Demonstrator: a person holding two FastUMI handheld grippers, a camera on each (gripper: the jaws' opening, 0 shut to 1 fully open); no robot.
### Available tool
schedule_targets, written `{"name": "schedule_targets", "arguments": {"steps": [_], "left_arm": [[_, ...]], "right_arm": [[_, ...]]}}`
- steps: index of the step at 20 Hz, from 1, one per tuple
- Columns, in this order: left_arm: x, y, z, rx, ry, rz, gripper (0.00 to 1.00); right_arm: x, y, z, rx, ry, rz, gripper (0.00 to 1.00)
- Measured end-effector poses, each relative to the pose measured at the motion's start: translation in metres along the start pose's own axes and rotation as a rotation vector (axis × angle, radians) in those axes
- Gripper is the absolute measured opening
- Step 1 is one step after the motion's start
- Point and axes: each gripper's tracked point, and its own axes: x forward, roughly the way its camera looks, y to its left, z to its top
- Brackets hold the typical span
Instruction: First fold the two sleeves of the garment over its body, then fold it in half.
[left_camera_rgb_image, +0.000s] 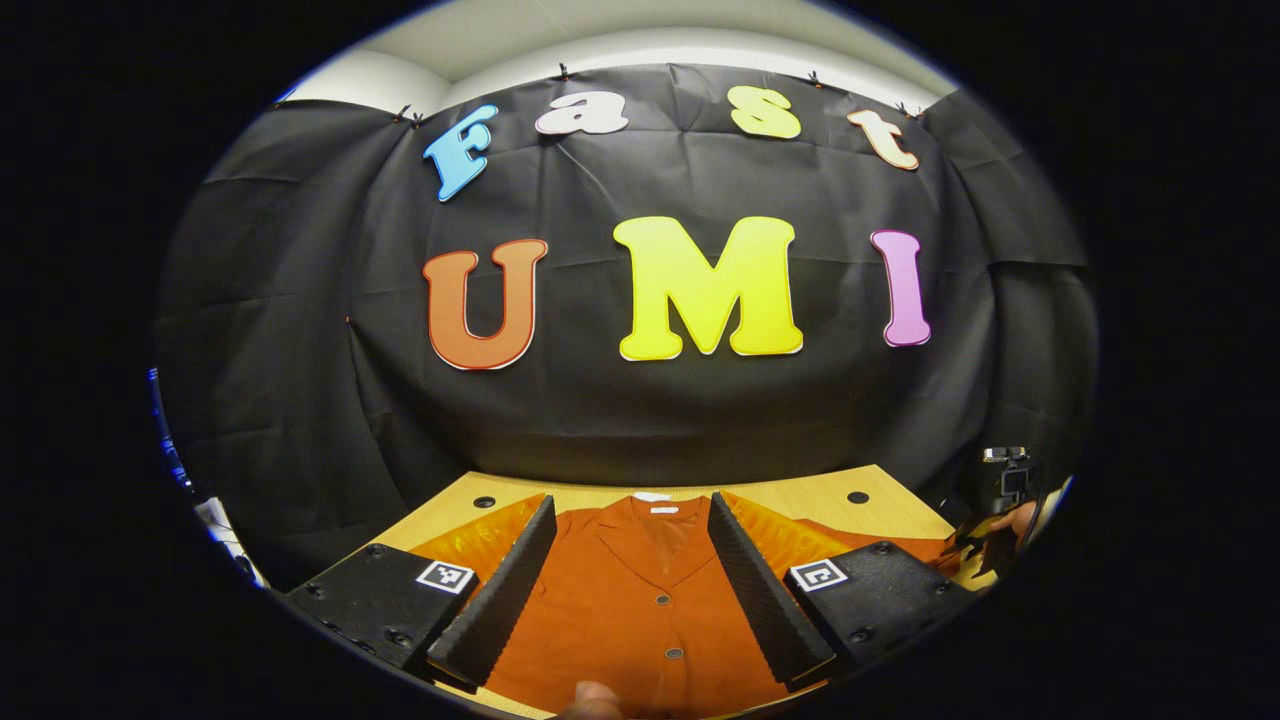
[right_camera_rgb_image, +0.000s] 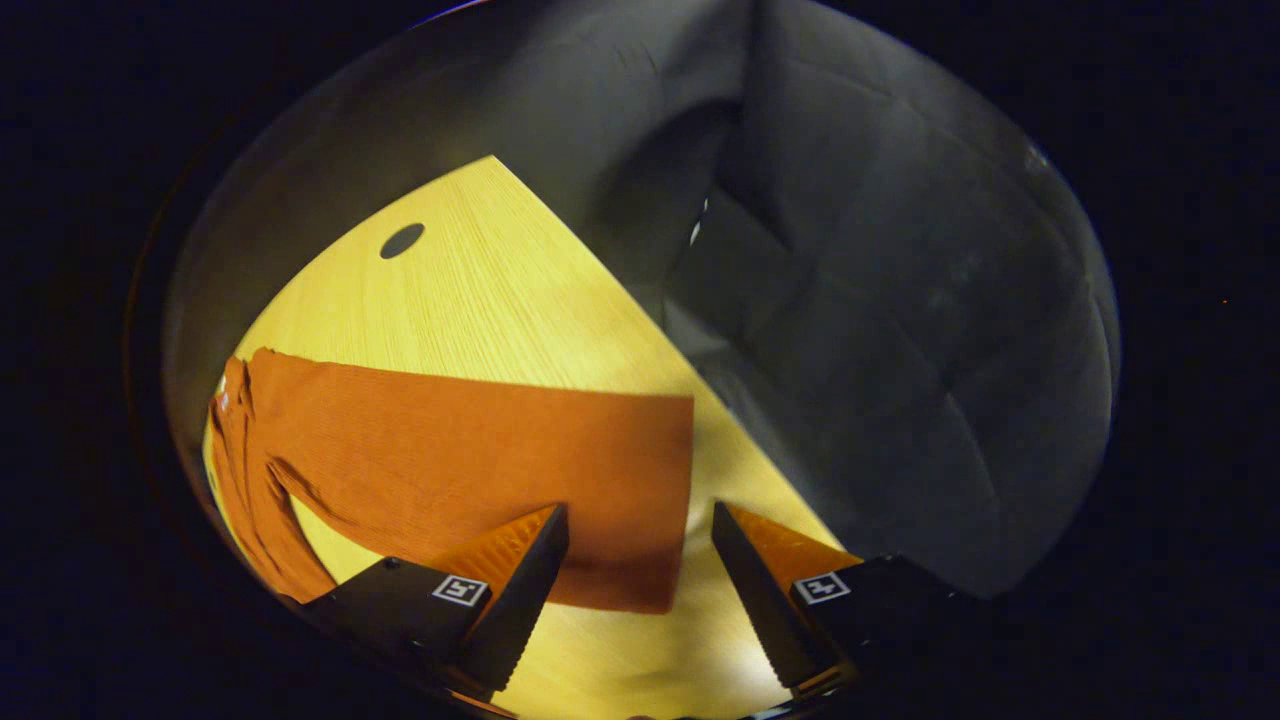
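Left gripper view looks along the left tool (left_camera_rgb_image: 632, 590), whose fingers stand wide apart with nothing between them. Below it an orange shirt (left_camera_rgb_image: 640, 600) lies flat on the desk (left_camera_rgb_image: 800, 497), front up, collar toward the booth wall and the button line running down the middle. The left tool hangs over the shirt's chest, just nearer than the collar. Off the shirt's far right side, the right tool (left_camera_rgb_image: 985, 545) and the hand holding it can be seen, small and dim, so from there its opening cannot be judged.

Right gripper view gives the answer: the right tool (right_camera_rgb_image: 640, 580) is spread wide and holds nothing. One sleeve (right_camera_rgb_image: 480, 470) stretches straight out from the shirt body across bare desk, its cuff end lying between and just ahead of the fingers, not yet pinched.

As a judgement, the task is at its very start. This sleeve is plainly unfolded; the other sleeve's state cannot be told. The body shows no fold either. What is left seems to be all of it: bring each sleeve over the body, then halve the shirt.
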Motion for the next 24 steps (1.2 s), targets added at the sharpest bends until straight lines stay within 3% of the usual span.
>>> {"name": "schedule_targets", "arguments": {"steps": [5,9,11,13,15,17,19,23,24], "left_arm": [[0.000,0.000,-0.005,0.013,0.013,-0.011,0.99],[-0.002,0.004,-0.006,0.013,0.011,-0.002,0.99],[-0.002,0.008,-0.011,0.013,0.021,0.009,0.99],[-0.003,0.011,-0.015,0.008,0.031,0.015,0.99],[-0.002,0.013,-0.018,0.008,0.038,0.020,0.99],[-0.001,0.015,-0.018,0.007,0.038,0.020,0.99],[0.000,0.014,-0.019,0.012,0.041,0.016,0.99],[0.005,0.011,-0.020,0.018,0.044,-0.006,0.99],[0.005,0.011,-0.020,0.019,0.044,-0.011,0.99]], "right_arm": [[-0.005,-0.007,-0.004,0.002,0.223,-0.037,0.92],[-0.008,-0.006,0.002,0.035,0.304,-0.043,0.83],[-0.005,-0.007,0.002,0.071,0.312,-0.041,0.64],[-0.005,-0.011,0.003,0.059,0.317,-0.049,0.63],[-0.007,-0.009,0.003,0.067,0.321,-0.033,0.43],[-0.003,-0.007,0.001,0.065,0.321,-0.027,0.41],[-0.005,0.000,0.009,0.129,0.318,0.005,0.13],[-0.002,0.005,0.010,0.090,0.330,0.043,0.12],[-0.008,0.009,0.006,0.107,0.331,0.060,0.02]]}}
